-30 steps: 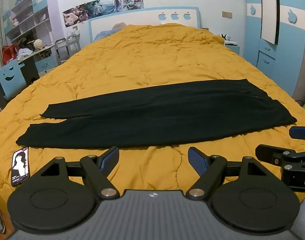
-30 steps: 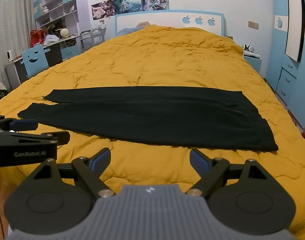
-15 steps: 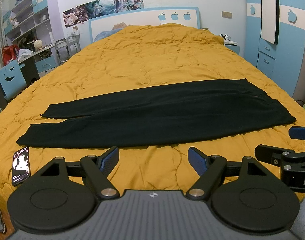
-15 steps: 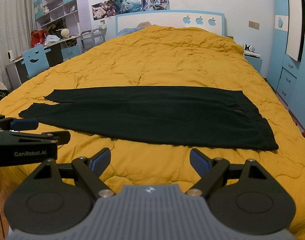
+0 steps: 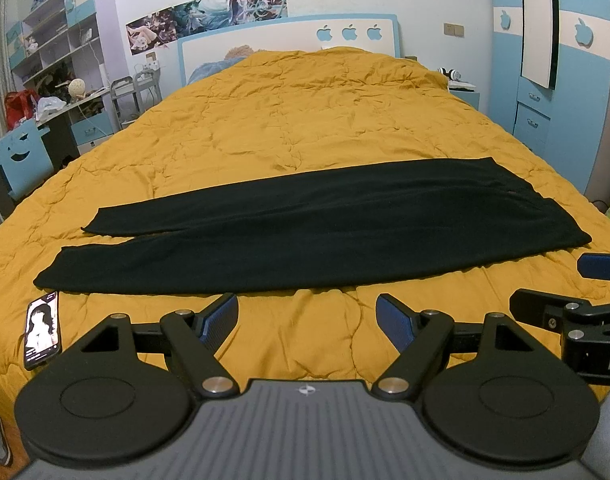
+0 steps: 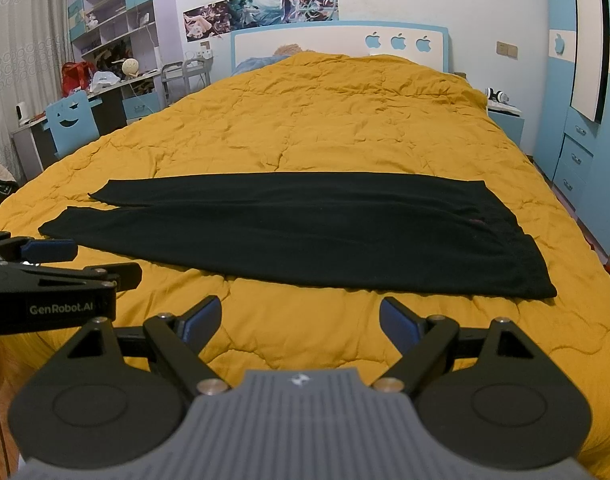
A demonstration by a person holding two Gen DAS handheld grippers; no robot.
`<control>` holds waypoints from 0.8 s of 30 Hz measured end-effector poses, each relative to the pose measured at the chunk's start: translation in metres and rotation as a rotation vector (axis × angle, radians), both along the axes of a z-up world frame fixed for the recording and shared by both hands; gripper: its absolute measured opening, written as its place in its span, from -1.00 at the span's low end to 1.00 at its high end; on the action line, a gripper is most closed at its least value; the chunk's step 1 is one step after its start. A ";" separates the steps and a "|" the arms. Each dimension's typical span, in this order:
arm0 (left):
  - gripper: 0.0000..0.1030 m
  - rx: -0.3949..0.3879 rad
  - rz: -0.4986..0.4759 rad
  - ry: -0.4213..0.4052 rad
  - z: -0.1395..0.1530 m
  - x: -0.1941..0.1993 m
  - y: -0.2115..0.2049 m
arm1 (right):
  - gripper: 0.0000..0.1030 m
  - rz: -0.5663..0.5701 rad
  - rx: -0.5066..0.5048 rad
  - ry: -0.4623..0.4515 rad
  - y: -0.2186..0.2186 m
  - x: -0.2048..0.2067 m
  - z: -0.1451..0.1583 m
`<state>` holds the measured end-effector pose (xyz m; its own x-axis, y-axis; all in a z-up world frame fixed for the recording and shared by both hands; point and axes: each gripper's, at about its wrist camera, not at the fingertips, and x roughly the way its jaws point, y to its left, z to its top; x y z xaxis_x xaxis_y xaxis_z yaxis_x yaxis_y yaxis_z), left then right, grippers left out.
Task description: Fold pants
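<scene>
Where the yellow quilt (image 5: 305, 128) covers the bed, a pair of black pants (image 5: 305, 232) lies flat and unfolded across its near part, and all positions below are given relative to these pants. To their left in the left wrist view, just off the hem of the nearer leg, a phone (image 5: 43, 330) lies face up on the quilt with its screen lit. The two leg ends (image 5: 77, 256) point left and are parted by a narrow slit, the farther leg set slightly back from the nearer one. The waist end (image 6: 517, 256) points right and reaches near the right edge of the bed. In front of the pants, over bare quilt, the left gripper (image 5: 307, 318) hovers with its fingers (image 5: 221, 316) spread wide and nothing between them; it does not touch the cloth. To its right, the right gripper (image 6: 301, 320) likewise stands in front of the near edge of the pants, fingers (image 6: 399, 324) spread wide, empty and clear of the fabric. Behind the pants, the quilt runs back to a white and blue headboard (image 6: 341, 40). Far left of the pants stands a cluttered bench (image 6: 105, 92); far right, a blue wardrobe (image 5: 577, 92).
</scene>
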<state>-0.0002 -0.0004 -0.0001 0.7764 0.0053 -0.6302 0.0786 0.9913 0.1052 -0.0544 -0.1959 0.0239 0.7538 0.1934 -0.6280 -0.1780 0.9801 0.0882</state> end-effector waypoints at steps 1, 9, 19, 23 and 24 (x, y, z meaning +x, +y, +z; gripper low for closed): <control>0.78 0.001 0.000 0.000 0.000 0.000 0.000 | 0.60 0.000 0.001 0.000 -0.001 0.001 -0.001; 0.78 -0.003 0.000 0.000 0.000 0.000 0.000 | 0.60 0.001 0.001 -0.001 -0.002 0.000 -0.001; 0.78 -0.002 0.000 0.000 -0.001 0.000 0.002 | 0.60 0.001 0.002 -0.001 -0.002 0.000 -0.001; 0.78 -0.002 0.001 0.000 -0.001 0.001 0.004 | 0.60 0.001 0.002 0.000 -0.002 0.000 -0.001; 0.78 -0.002 0.001 -0.001 -0.001 0.001 0.004 | 0.60 0.002 0.002 0.000 -0.001 -0.001 -0.001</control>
